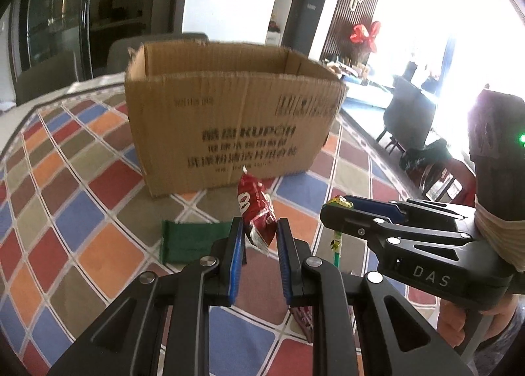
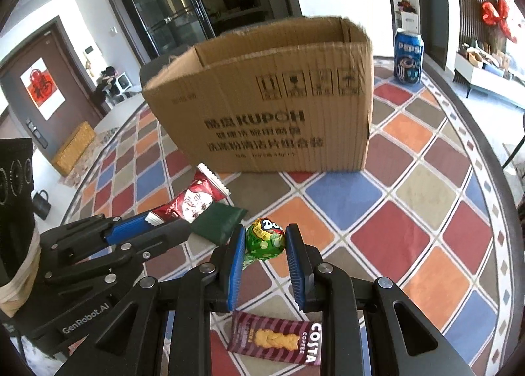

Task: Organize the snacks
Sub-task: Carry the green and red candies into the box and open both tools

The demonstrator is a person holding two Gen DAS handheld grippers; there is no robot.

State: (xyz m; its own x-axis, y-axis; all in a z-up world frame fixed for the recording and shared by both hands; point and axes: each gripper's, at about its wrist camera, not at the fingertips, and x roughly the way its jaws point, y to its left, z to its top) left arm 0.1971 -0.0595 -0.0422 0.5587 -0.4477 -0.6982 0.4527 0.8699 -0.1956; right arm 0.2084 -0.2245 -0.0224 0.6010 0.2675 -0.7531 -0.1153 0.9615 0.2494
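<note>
An open cardboard box (image 1: 229, 120) stands on the patterned tablecloth (image 1: 82, 211); it also shows in the right wrist view (image 2: 269, 106). My left gripper (image 1: 260, 228) is shut on a red snack packet (image 1: 256, 211), held above the cloth; the packet also shows in the right wrist view (image 2: 190, 202). My right gripper (image 2: 265, 238) is shut on a green lollipop (image 2: 265, 238), seen from the side in the left wrist view (image 1: 338, 203). A dark green packet (image 1: 190, 241) lies on the cloth (image 2: 220, 221). A Costa cookie packet (image 2: 275, 341) lies under the right gripper.
A blue Pepsi can (image 2: 408, 57) stands to the right behind the box. The round table's edge (image 2: 485, 146) curves along the right. Chairs (image 1: 407, 120) and a sideboard stand beyond the table.
</note>
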